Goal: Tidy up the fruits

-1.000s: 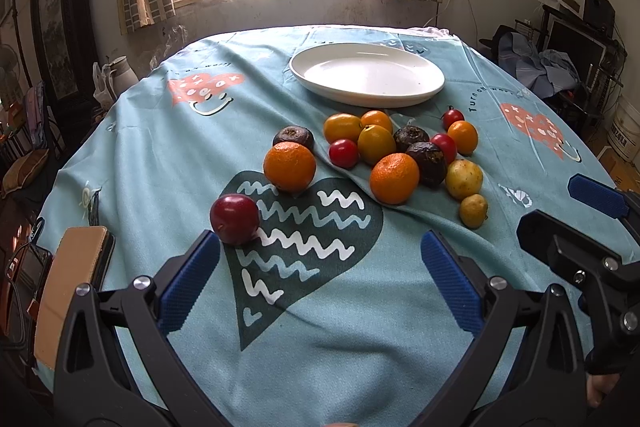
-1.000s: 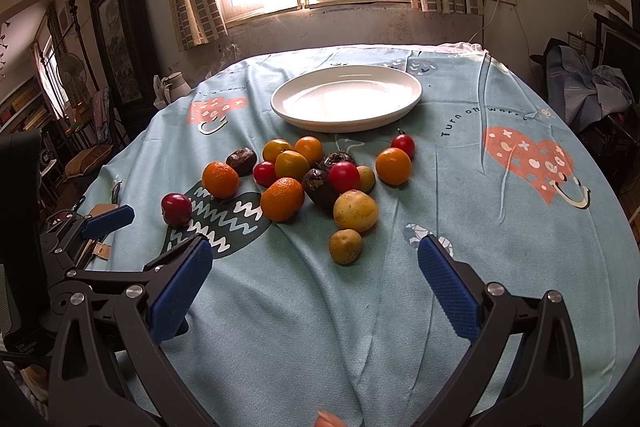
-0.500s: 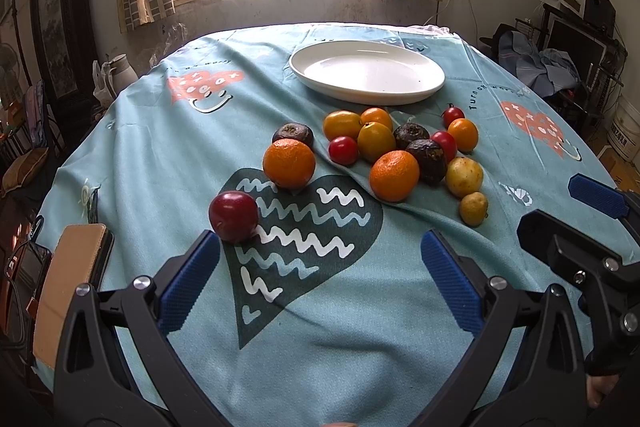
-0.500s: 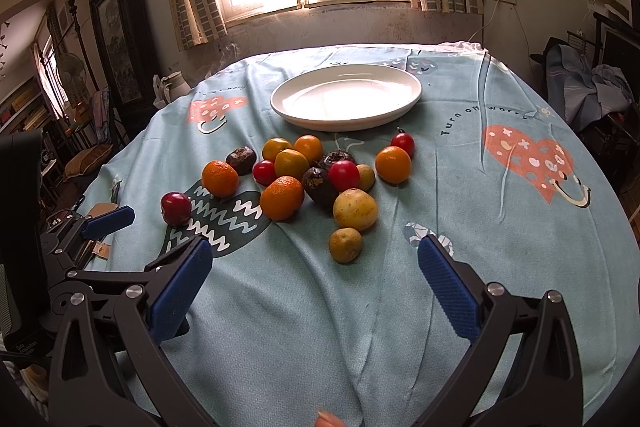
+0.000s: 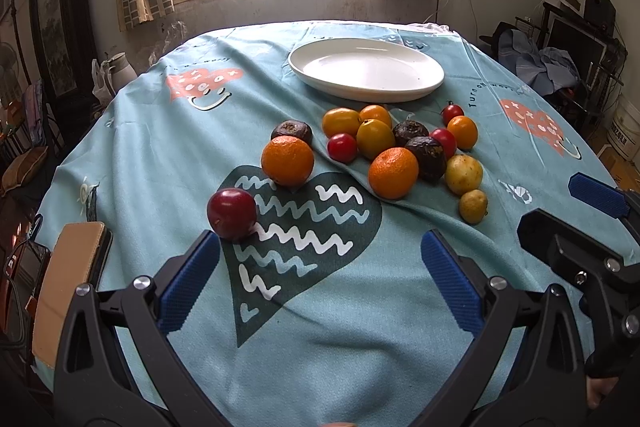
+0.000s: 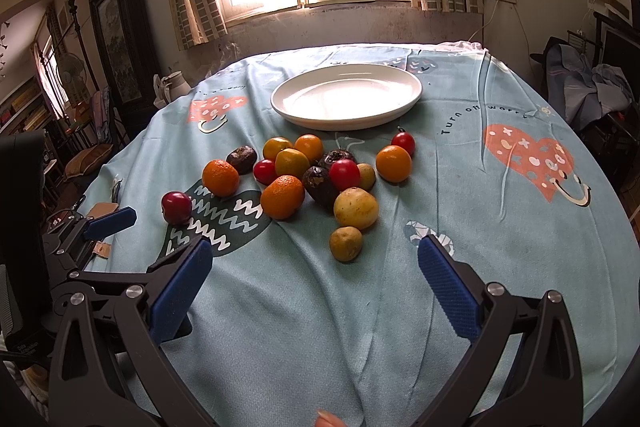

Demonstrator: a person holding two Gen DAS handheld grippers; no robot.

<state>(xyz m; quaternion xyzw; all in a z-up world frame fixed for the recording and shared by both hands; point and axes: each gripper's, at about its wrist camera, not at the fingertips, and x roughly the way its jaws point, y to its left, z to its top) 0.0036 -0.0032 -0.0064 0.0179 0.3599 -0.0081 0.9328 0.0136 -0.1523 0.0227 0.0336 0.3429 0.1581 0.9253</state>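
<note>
Several fruits lie loose on a blue tablecloth: oranges (image 5: 287,160) (image 6: 282,196), red tomatoes (image 5: 342,147), dark passion fruits (image 5: 427,157), yellow fruits (image 6: 355,207) and a dark red plum (image 5: 231,213) (image 6: 176,207) apart at the left. An empty white plate (image 5: 366,69) (image 6: 346,95) stands behind them. My left gripper (image 5: 320,247) is open and empty, its left finger just in front of the plum. My right gripper (image 6: 314,259) is open and empty, just short of a small yellow fruit (image 6: 346,243).
A tan phone case (image 5: 66,287) lies at the table's left edge. The right gripper shows at the right of the left wrist view (image 5: 592,195). A white jug (image 5: 118,73) stands beyond the table at the left; clutter and a monitor at the right.
Both grippers have crept slightly forward toward the fruits; the fruits sit a little nearer in view. Both stay open and nothing has been taken.
</note>
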